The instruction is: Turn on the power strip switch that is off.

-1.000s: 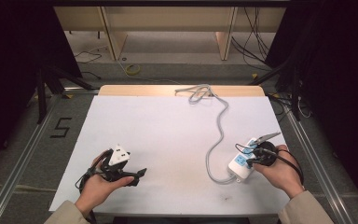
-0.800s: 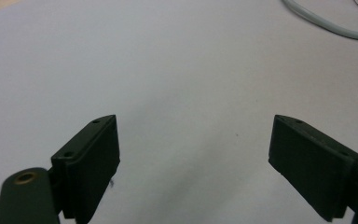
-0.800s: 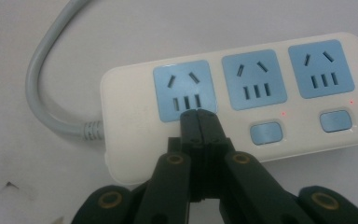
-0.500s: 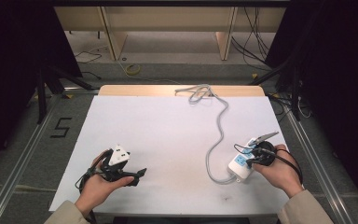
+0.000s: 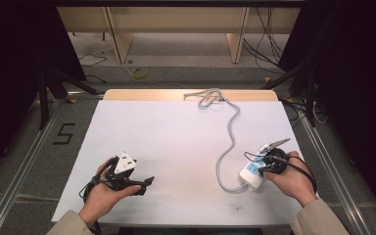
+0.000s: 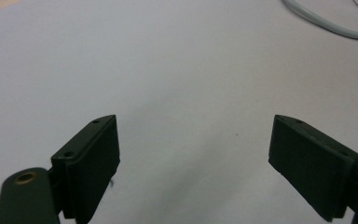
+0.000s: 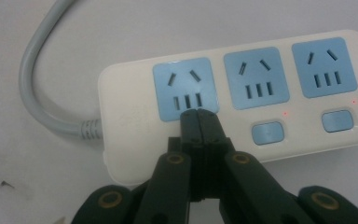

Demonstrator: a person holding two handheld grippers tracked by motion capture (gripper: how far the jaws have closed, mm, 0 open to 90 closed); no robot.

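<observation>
The white power strip lies flat on the white table, near its edge at about four o'clock in the high view, where it shows just under the person's right hand. In the right gripper view it has three blue sockets in a row, with two blue switch buttons along the near edge below the middle and three-o'clock sockets, each with a small red light beside it. Its grey cord leaves the end at nine o'clock in that view and bends up toward twelve. In the high view the cord curves out toward seven o'clock, then snakes up the table to a loose coil near the twelve o'clock edge.

The right gripper has its two black jaws pressed together with nothing between them. Their joined tips sit over the lower edge of the nine o'clock socket, where the first switch would be; whether they press on the strip I cannot tell.

The left gripper rests with the left hand at about seven o'clock on the table, well apart from the strip. Its jaws stand wide apart over bare table and hold nothing.
</observation>
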